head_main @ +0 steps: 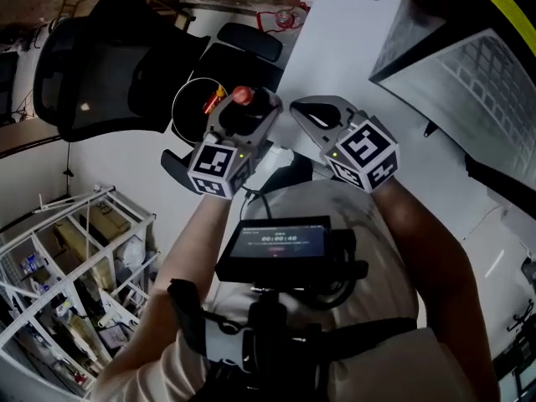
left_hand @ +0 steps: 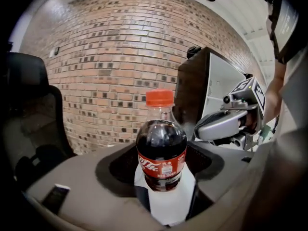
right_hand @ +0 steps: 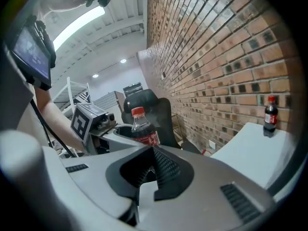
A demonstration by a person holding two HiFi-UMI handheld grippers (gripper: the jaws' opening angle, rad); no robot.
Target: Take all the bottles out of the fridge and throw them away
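Observation:
A cola bottle (left_hand: 161, 148) with a red cap and red label stands upright between the jaws of my left gripper (left_hand: 161, 174), which is shut on its lower body. In the head view the left gripper (head_main: 241, 117) carries the bottle (head_main: 243, 97) in front of the person's chest. My right gripper (head_main: 303, 112) is held level just to the right of it, shut with nothing between its ribbed pads (right_hand: 166, 167). From the right gripper view, the held bottle (right_hand: 143, 131) shows to the left. A second cola bottle (right_hand: 270, 113) stands on the white table (right_hand: 250, 148).
A black office chair (head_main: 100, 74) stands to the left against a brick wall (left_hand: 120, 57). A white wire rack (head_main: 59, 266) filled with items is at the lower left. A dark cabinet with a grey mesh panel (head_main: 469, 82) rises beside the white table (head_main: 335, 48).

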